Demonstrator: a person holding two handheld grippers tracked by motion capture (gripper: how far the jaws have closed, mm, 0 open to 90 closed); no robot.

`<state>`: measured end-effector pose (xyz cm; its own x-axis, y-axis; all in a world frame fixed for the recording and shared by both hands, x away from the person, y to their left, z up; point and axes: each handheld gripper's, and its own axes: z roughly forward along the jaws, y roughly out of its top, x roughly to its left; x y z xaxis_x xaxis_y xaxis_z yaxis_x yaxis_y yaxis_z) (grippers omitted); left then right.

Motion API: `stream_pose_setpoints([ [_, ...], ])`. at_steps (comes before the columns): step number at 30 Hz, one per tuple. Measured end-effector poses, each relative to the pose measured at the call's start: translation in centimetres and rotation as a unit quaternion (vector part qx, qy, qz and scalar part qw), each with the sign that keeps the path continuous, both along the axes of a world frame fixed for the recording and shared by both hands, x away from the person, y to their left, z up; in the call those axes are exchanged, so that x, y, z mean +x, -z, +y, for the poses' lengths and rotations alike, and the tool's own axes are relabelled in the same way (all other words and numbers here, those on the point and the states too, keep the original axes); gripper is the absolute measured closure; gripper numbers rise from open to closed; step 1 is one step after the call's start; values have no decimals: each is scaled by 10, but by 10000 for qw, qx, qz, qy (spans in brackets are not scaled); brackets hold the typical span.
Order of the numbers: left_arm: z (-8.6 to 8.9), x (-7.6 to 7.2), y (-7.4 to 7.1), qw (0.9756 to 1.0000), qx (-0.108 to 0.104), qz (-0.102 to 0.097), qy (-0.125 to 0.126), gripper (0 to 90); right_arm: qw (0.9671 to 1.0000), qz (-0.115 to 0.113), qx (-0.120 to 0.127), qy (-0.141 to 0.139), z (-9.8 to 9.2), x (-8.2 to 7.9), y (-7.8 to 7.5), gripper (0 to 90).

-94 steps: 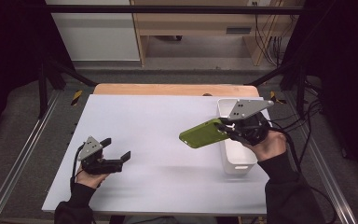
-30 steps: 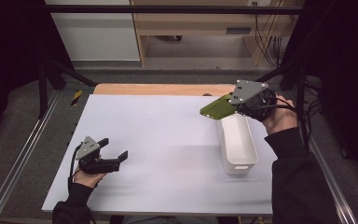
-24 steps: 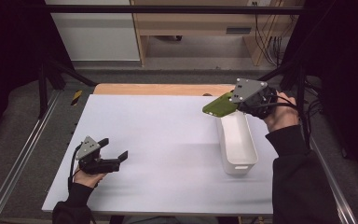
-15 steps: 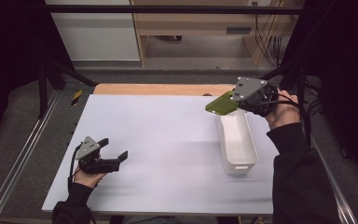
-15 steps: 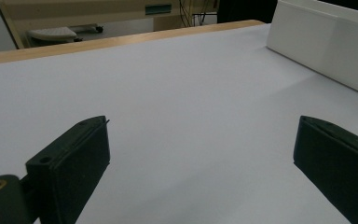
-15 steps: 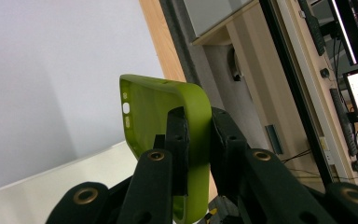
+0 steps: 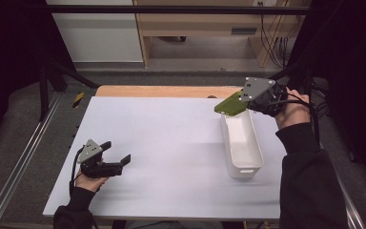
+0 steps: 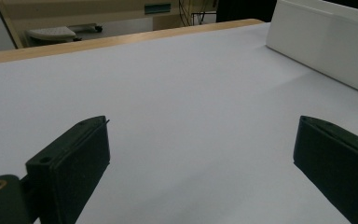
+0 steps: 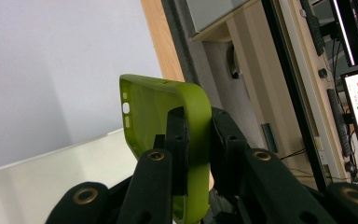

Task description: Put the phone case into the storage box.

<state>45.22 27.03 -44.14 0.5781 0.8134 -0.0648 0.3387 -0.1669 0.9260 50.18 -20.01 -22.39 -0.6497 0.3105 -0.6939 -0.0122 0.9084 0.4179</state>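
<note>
A green phone case (image 7: 229, 103) hangs above the far end of the white bin (image 7: 242, 141), and my right gripper (image 7: 244, 100) is shut on its edge. In the right gripper view the green phone case (image 9: 168, 116) stands pinched between the two black pads (image 9: 176, 140), its camera cut-out facing left, with the white bin (image 9: 51, 182) below it. Near the table's front left my left gripper (image 7: 117, 153) rests low over the white table (image 7: 162, 143), open with nothing between its fingers. In the left gripper view the left gripper (image 8: 200, 158) spreads its jaws wide over bare table.
A wooden strip (image 7: 162, 90) runs along the table's far edge. Metal rails (image 7: 24, 157) flank the table's left side. Beyond the table stand a wooden desk (image 7: 205, 28) and cables (image 7: 271, 33). The white bin's wall (image 8: 326, 51) appears at the upper right of the left gripper view.
My right gripper carried the green case from over the bin's near part to its far end, drifting a little right. The left gripper has stayed put.
</note>
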Motion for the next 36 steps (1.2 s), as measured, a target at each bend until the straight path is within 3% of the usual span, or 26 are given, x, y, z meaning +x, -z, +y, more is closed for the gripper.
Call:
stream_pose_setpoints([
  [36,0,1,1,10000,25,37,18,30,9981,94,-614,39,-11,28,4,787],
])
